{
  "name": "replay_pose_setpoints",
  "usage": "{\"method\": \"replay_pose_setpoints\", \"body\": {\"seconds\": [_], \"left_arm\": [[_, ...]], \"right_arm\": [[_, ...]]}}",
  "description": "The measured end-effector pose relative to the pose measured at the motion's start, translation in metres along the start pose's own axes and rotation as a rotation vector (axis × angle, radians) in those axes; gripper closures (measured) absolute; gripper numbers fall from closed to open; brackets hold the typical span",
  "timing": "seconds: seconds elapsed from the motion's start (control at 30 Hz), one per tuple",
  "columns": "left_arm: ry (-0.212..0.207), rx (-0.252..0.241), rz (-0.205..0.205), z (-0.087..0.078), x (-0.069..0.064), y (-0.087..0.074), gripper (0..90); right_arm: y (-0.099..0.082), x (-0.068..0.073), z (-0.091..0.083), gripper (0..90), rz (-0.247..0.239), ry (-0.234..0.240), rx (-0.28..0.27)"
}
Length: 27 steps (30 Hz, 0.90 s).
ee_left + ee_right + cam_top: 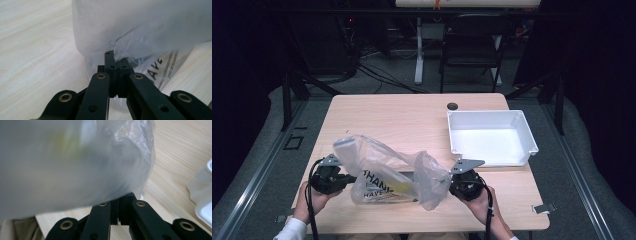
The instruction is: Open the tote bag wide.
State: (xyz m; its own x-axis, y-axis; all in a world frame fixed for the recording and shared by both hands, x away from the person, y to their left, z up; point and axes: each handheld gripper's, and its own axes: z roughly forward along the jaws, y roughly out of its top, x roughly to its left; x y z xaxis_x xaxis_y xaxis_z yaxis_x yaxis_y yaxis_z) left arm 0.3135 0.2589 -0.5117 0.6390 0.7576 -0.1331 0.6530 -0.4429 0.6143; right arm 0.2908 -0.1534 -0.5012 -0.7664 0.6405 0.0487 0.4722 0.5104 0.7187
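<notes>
A translucent white plastic bag (pixel 387 170) with black "THANK" lettering lies puffed up on the near part of the wooden table (pixel 402 115). Something yellow (pixel 404 186) shows through its film. My left gripper (pixel 352 178) is at the bag's left end. In the left gripper view its jaws (pixel 117 62) are pressed together with bunched film of the bag (pixel 140 27) at their tips. At the bag's right end, my right gripper (pixel 450 186) is also shut. In the right gripper view its tips (pixel 122 198) disappear under the blurred bag (pixel 75 165).
A white empty tray (pixel 492 114) stands at the table's right side, and its corner (pixel 205 197) appears in the right gripper view. A small dark round disc (pixel 452 106) lies behind the tray. A black chair (pixel 472 45) stands beyond the table.
</notes>
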Motion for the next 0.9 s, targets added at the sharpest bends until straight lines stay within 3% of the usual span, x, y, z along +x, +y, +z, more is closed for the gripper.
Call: {"method": "replay_pose_setpoints", "body": {"seconds": [0.1,0.4,0.67,0.9], "left_arm": [[-0.003,0.047,0.006,0.002,0.003,-0.003,90.0],[0.028,0.089,0.002,0.006,0.006,-0.008,90.0],[-0.005,0.16,0.017,0.012,0.005,-0.009,90.0],[0.012,0.231,0.045,0.022,0.001,-0.01,90.0]], "right_arm": [[-0.004,-0.003,0.005,89.4,0.015,-0.005,0.023],[-0.011,-0.009,0.021,90.0,0.031,-0.022,0.092],[-0.014,-0.011,0.031,90.0,0.05,-0.03,0.143],[-0.018,-0.012,0.044,90.0,0.039,-0.057,0.199]]}}
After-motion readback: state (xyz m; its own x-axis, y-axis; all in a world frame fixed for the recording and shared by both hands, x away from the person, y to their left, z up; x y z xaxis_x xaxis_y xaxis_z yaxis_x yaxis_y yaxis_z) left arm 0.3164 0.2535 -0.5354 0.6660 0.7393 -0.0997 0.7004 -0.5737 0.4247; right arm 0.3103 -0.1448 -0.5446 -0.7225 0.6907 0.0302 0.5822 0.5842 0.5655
